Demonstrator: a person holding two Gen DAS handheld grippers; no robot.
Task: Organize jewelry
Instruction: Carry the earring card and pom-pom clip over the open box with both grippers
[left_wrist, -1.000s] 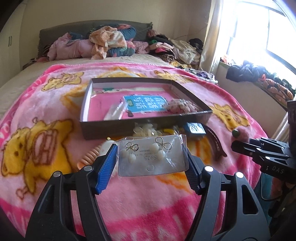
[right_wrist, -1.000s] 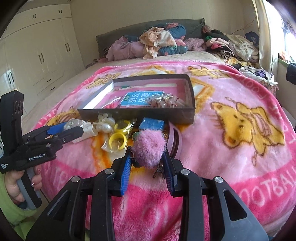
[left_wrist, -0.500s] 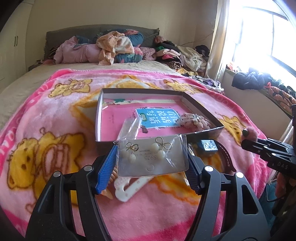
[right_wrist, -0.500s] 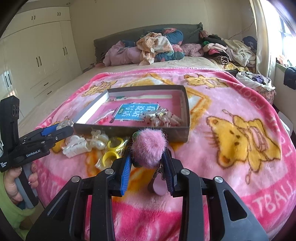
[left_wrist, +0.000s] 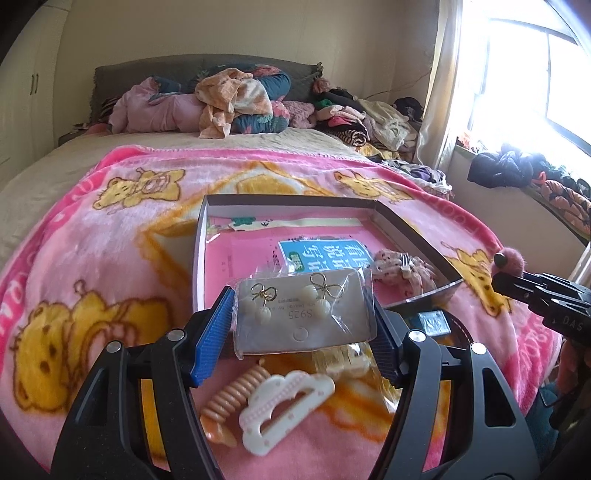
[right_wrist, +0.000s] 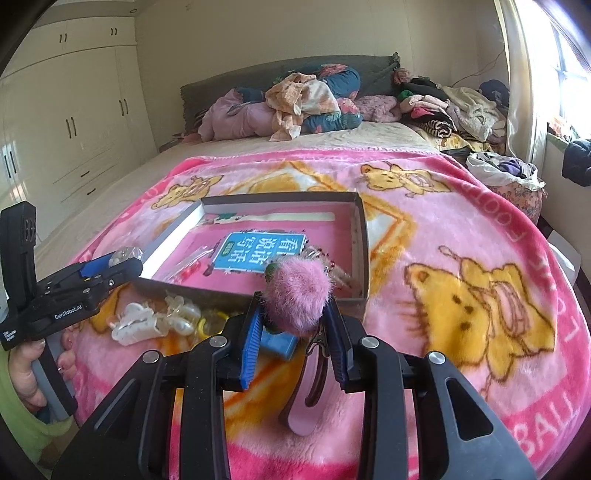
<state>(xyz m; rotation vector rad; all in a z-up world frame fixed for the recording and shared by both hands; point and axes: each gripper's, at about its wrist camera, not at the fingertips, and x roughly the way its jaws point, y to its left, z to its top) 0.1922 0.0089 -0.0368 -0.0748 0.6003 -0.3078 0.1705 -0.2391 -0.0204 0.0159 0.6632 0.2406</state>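
My left gripper (left_wrist: 301, 314) is shut on a clear packet with a grey earring card (left_wrist: 301, 312) carrying pearl bow earrings, held above the near edge of the open dark box (left_wrist: 199, 254). My right gripper (right_wrist: 295, 314) is shut on a pink pompom hair clip (right_wrist: 297, 295), held above the blanket in front of the box (right_wrist: 360, 236). The box has a pink floor with a blue label (right_wrist: 258, 251) and a floral scrunchie (left_wrist: 400, 271). The left gripper also shows in the right wrist view (right_wrist: 110, 267), and the right gripper with the pompom in the left wrist view (left_wrist: 508, 264).
Loose items lie on the pink bear blanket (right_wrist: 461, 258) before the box: a white claw clip (left_wrist: 284, 410), a peach spiral tie (left_wrist: 236, 393), a blue card (right_wrist: 279, 343), a pink hair clip (right_wrist: 308, 402), yellow rings (right_wrist: 208, 325). Clothes pile at the headboard (right_wrist: 314, 99).
Both grippers have risen and moved forward toward the box with their loads still held. The earring card now overlaps the box's near edge.
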